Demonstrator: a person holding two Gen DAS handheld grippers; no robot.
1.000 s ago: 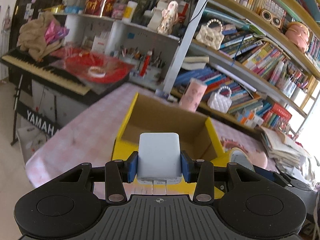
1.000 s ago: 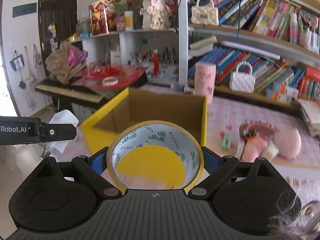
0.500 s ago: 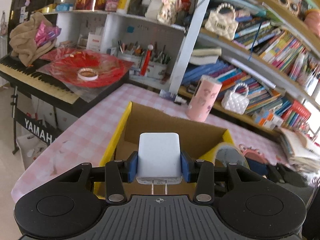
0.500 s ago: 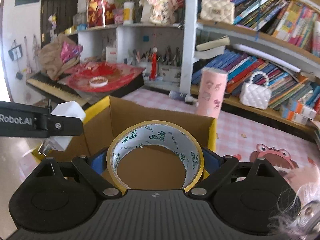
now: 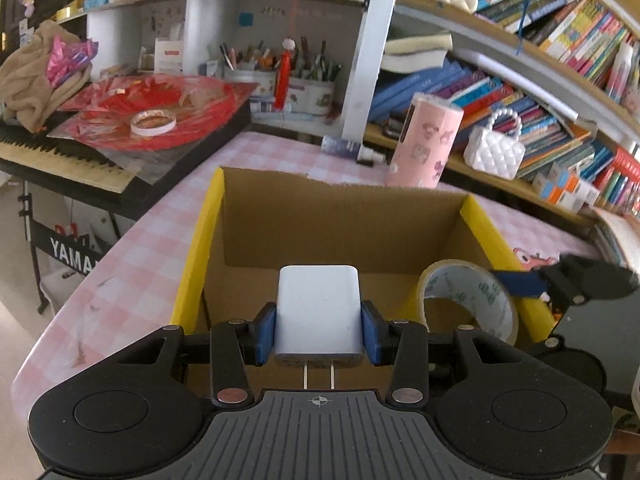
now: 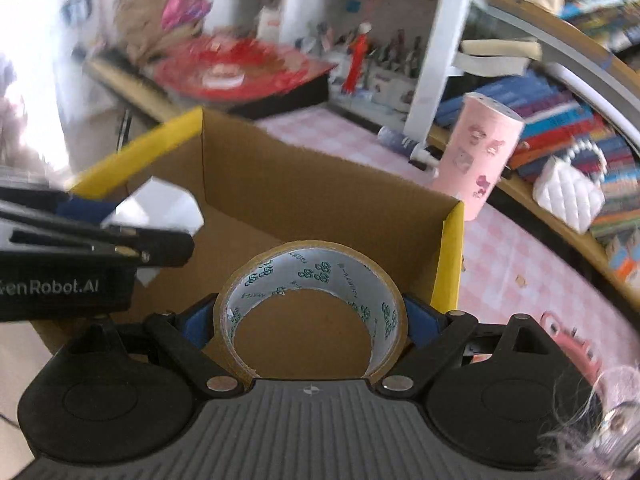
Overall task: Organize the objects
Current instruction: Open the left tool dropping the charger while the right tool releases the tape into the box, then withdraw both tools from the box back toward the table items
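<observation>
Charger (image 5: 319, 312) sits clamped in the left tongs (image 5: 319, 326), tape roll (image 6: 310, 312) clamped in the right tongs (image 6: 310, 320), both hanging over the open cardboard box (image 5: 344, 220) (empty inside, as far as shows). Best lower each clear of the walls, apart, before letting go.

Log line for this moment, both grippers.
left gripper: shut on white charger | right gripper: shut on tape roll | both over cardboard box
</observation>
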